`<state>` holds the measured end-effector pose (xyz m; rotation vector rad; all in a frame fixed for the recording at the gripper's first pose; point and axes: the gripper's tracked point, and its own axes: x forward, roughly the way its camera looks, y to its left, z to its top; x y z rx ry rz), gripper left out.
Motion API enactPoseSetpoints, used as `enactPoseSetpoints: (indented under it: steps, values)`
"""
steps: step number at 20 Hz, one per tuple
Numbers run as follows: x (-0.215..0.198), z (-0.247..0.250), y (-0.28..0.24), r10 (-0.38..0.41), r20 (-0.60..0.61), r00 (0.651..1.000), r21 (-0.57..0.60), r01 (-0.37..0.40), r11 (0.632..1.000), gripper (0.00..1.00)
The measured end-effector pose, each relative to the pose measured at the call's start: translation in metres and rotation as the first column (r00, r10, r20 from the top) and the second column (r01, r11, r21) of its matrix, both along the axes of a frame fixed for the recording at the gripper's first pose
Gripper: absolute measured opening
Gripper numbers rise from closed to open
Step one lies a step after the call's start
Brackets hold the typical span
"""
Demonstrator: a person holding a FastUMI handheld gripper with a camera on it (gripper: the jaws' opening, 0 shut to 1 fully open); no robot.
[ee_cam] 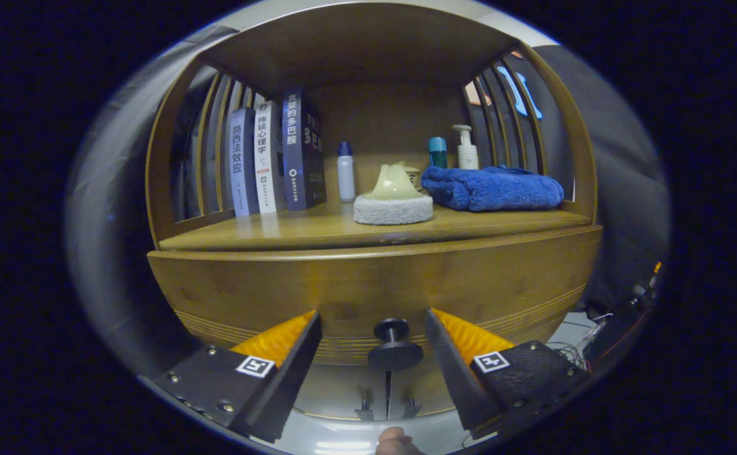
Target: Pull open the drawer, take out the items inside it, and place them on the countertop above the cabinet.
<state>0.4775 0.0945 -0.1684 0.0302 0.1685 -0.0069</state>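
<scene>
I'm at step 1, the drawer (375, 287) shut (contents unseen), my jaws (373, 344) spread open with its black knob (394, 344) between the 2 fingers untouched, so next I'd close on it and pull back

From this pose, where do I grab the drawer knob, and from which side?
Grip the knob on its narrow stem behind the round disc, coming straight at the drawer front. The open gripper already straddles it; the wider disc should stop the fingers slipping off when pulling.
</scene>
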Motion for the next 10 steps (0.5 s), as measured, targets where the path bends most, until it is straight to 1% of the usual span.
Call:
enactPoseSetpoints:
  steps: [3, 5, 7, 8, 10]
  values:
    - [0.003, 0.001, 0.001, -0.006, -0.006, 1.000, -0.004, 0.006, 1.000, 0.99]
    - [-0.002, -0.003, 0.002, 0.004, -0.041, 0.999, -0.017, -0.004, 1.000, 0.99]
    - [-0.021, -0.006, 0.001, 0.000, -0.074, 0.997, -0.005, -0.001, 1.000, 0.99]
    - [-0.034, 0.000, 0.000, -0.007, -0.054, 0.999, -0.013, 0.006, 1.000, 1.00]
    - [-0.061, 0.006, 0.001, 0.011, -0.048, 0.999, -0.043, -0.014, 0.999, 0.99]
